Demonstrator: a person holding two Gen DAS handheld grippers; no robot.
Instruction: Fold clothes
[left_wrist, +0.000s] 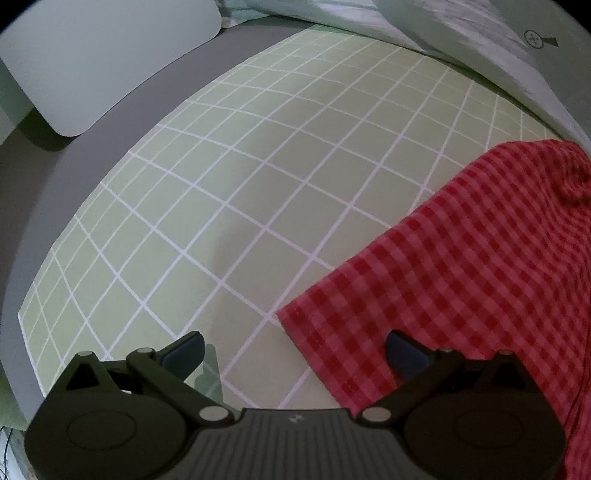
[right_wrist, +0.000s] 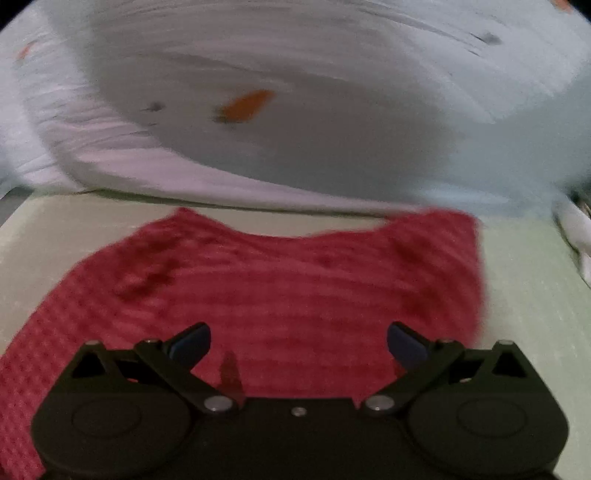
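A red and pink checked garment (left_wrist: 461, 266) lies spread on a green mat with a white grid (left_wrist: 258, 166). In the left wrist view it fills the lower right, and its corner lies between my fingers. My left gripper (left_wrist: 295, 349) is open and empty just above the mat; its right finger is over the cloth's edge. In the blurred right wrist view the same garment (right_wrist: 280, 280) lies flat ahead, and its far edge dips in the middle. My right gripper (right_wrist: 299, 343) is open and empty, above the near part of the cloth.
A grey surface (left_wrist: 122, 110) borders the mat on the left, with a white rounded board (left_wrist: 92, 62) on it. White and pale blue bedding (right_wrist: 295, 110) with an orange print is piled just beyond the mat's far edge.
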